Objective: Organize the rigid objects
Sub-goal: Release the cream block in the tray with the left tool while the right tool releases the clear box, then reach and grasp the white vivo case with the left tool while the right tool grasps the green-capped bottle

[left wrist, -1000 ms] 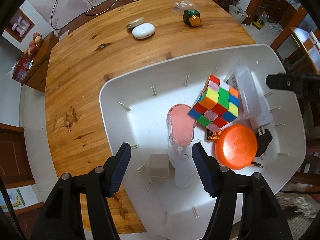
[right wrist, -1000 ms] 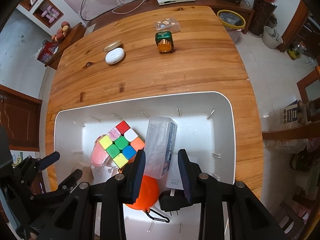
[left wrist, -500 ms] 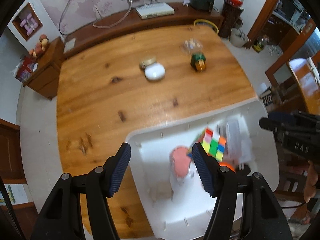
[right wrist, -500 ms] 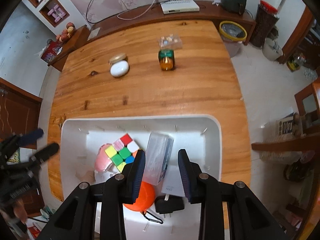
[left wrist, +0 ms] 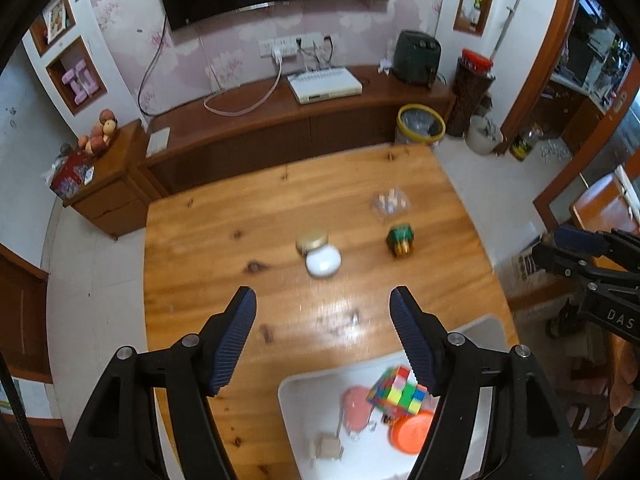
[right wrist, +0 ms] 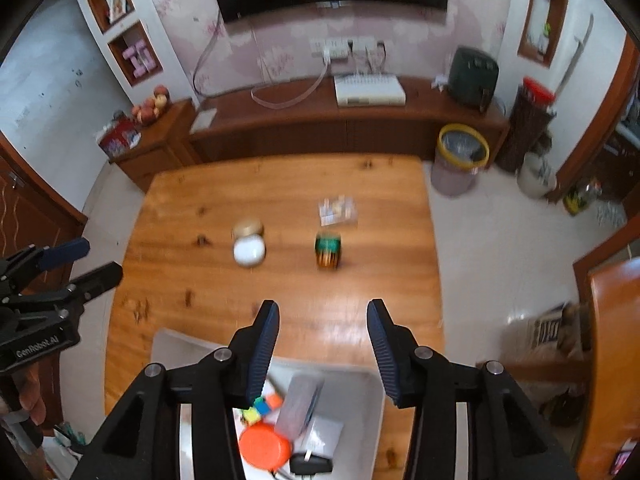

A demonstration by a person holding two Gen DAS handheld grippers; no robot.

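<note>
Both grippers, left (left wrist: 323, 334) and right (right wrist: 323, 340), released, empty, jaws just widening. Risk: blurred approach could knock white case (left wrist: 323, 263) off desk (left wrist: 224, 248).

Open wooden table (left wrist: 224, 280) ahead; white case (left wrist: 323, 263), green jar (left wrist: 399, 240) mid-table.

Glossy knotted orange-brown wooden desk (left wrist: 224, 240) with a few loose items and a tray.
On the desk, a white rounded plastic case (left wrist: 323, 263) touches a round gold-lidded tin (left wrist: 311, 241) at its 11 o'clock; a small green-and-orange box (left wrist: 399, 239) lies apart at the case's 3 o'clock, with a clear plastic packet (left wrist: 391, 203) beyond it at 12. A white plastic tray (left wrist: 294, 408) sits at the desk's 5 o'clock corner.
</note>
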